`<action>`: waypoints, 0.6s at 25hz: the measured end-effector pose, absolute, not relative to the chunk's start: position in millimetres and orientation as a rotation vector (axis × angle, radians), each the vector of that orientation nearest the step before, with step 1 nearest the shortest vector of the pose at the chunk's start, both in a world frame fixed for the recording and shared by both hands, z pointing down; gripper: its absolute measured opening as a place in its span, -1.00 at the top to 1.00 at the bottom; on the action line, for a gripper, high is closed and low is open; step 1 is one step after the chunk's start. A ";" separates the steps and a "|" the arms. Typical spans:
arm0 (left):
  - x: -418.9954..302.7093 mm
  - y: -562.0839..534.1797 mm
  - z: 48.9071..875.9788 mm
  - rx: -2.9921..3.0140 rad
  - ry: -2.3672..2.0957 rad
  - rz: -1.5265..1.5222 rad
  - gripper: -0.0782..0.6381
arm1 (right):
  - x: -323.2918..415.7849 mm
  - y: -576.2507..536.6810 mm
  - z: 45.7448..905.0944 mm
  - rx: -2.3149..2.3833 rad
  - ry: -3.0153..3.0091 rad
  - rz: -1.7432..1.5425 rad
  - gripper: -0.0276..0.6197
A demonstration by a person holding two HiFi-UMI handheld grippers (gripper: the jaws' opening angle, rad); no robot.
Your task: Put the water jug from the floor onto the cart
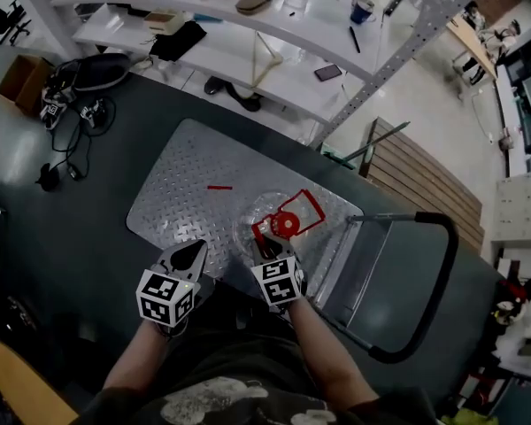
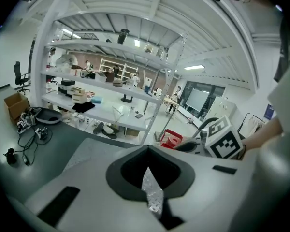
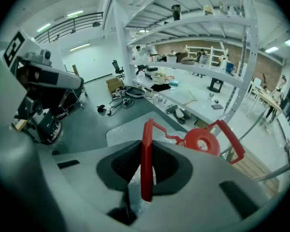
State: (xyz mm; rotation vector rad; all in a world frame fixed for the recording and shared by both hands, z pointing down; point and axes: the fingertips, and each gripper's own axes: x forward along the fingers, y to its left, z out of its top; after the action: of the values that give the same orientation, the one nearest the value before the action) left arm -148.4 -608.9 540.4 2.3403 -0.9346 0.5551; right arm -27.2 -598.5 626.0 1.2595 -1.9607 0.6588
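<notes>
Seen from above in the head view, the clear water jug (image 1: 270, 215) with its red cap (image 1: 285, 226) is over the cart's diamond-plate deck (image 1: 181, 189). I cannot tell whether it rests on the plate. My right gripper (image 1: 271, 244) is shut on the jug's red carry handle (image 3: 146, 163), whose strap runs straight between the jaws; the red cap (image 3: 202, 141) sits just beyond. My left gripper (image 1: 189, 257) hovers over the deck's near edge, to the left of the jug, shut with nothing in it (image 2: 148, 170).
The cart's black push handle (image 1: 442, 268) and grey panel lie to the right of the jug. A small red strip (image 1: 219, 187) lies on the deck. White shelving (image 1: 274, 25) fills the back, a wooden pallet (image 1: 425, 180) sits right, and cables (image 1: 71, 140) and a cardboard box (image 1: 19, 80) sit left.
</notes>
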 end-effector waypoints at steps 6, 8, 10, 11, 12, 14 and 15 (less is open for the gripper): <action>-161.3 -614.1 546.7 2.341 -0.899 0.557 0.76 | -55.3 -589.7 637.6 1.222 -1.948 0.678 0.79; -164.9 -613.1 547.3 2.341 -0.891 0.554 0.76 | -62.7 -585.5 640.7 1.202 -1.950 0.698 0.79; -165.9 -611.9 548.4 2.341 -0.879 0.548 0.76 | -68.8 -582.4 643.8 1.174 -1.948 0.693 0.79; -165.4 -611.4 548.7 2.342 -0.872 0.545 0.76 | -70.2 -581.5 645.1 1.164 -1.944 0.685 0.79; -164.5 -610.6 548.7 2.343 -0.865 0.543 0.76 | -70.7 -580.7 645.7 1.157 -1.942 0.681 0.79; -162.0 -609.1 547.7 2.347 -0.854 0.538 0.76 | -71.3 -580.2 643.0 1.146 -1.960 0.680 0.79; -160.7 -608.7 547.1 2.349 -0.851 0.534 0.76 | -72.1 -581.1 639.8 1.142 -1.977 0.674 0.79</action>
State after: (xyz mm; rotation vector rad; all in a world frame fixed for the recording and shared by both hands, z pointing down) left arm -160.7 -608.7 547.1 2.3489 -0.8511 0.5336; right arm -72.1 -581.1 639.8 1.1415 -1.9766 0.6742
